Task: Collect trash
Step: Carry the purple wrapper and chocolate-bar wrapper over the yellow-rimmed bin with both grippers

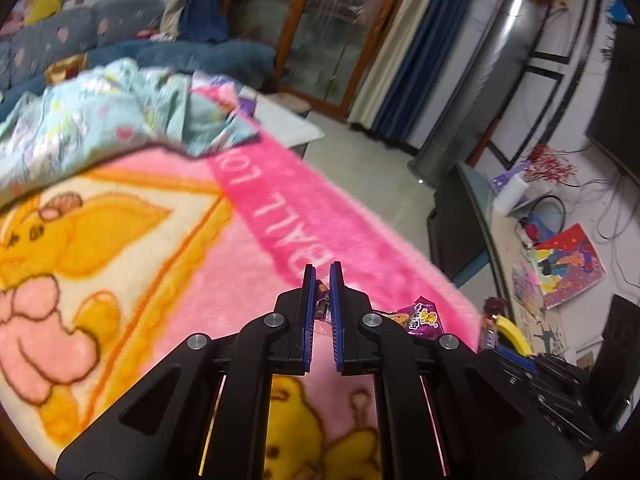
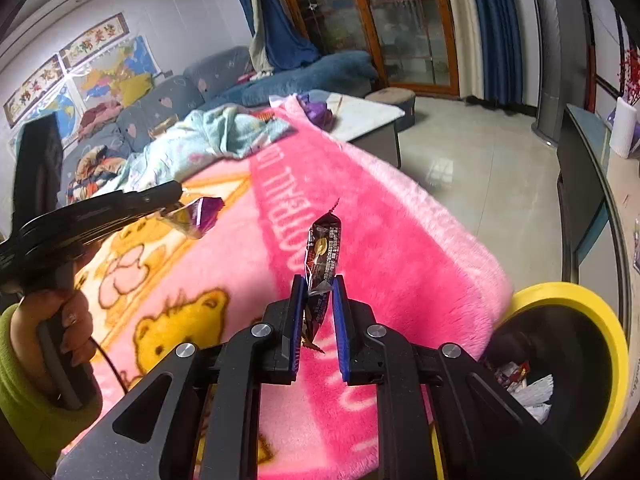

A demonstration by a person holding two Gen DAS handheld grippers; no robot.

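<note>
Two grippers above pink plush cartoon blanket point(image 2: 380, 240), left gripper point(image 1: 322, 276) pinching purple foil wrapper point(image 2: 202, 216), right gripper point(image 2: 318, 284) clamping dark brown snack wrapper point(image 2: 324, 248), yellow-rimmed black bin point(image 2: 560, 360) beside blanket's edge.

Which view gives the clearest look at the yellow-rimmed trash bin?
The right wrist view: the trash bin shows its yellow rim, dark inside and wrappers already in it, beside the pink blanket. The left wrist view catches only a yellow sliver of the rim at the blanket's edge.

Pink blanket point(image 1: 280, 208) border — white letters, upside down, read "BALL LO"; wrapper print too small to read.
</note>
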